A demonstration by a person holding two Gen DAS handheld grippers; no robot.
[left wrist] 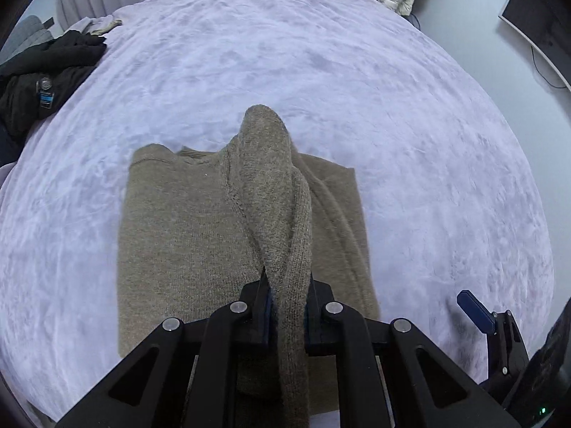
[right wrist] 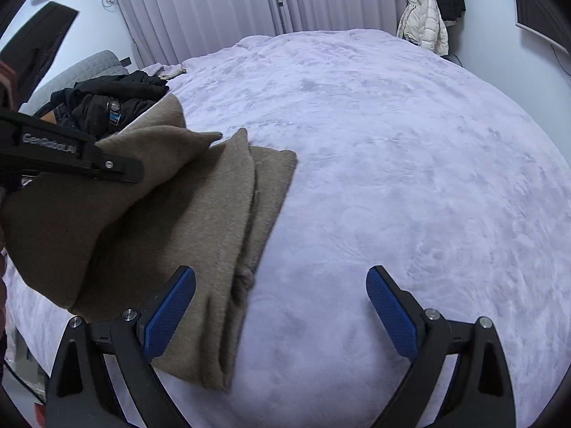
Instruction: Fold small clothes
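A brown knit sweater (left wrist: 185,235) lies partly folded on the lavender bed cover (left wrist: 410,142). My left gripper (left wrist: 287,306) is shut on a lifted fold of the sweater, which rises in a ridge from the jaws. In the right wrist view the sweater (right wrist: 200,214) lies at left, with the left gripper (right wrist: 117,167) holding up its raised part. My right gripper (right wrist: 280,306) is open and empty, low over the sweater's near right edge. Its left pad (right wrist: 171,310) is over the cloth, its right pad (right wrist: 390,315) over the bare cover.
A pile of black clothes (left wrist: 39,82) lies at the bed's far left edge, also in the right wrist view (right wrist: 107,103). A cream puffer jacket (right wrist: 424,25) hangs at the far right by the wall. Curtains (right wrist: 214,10) run behind the bed.
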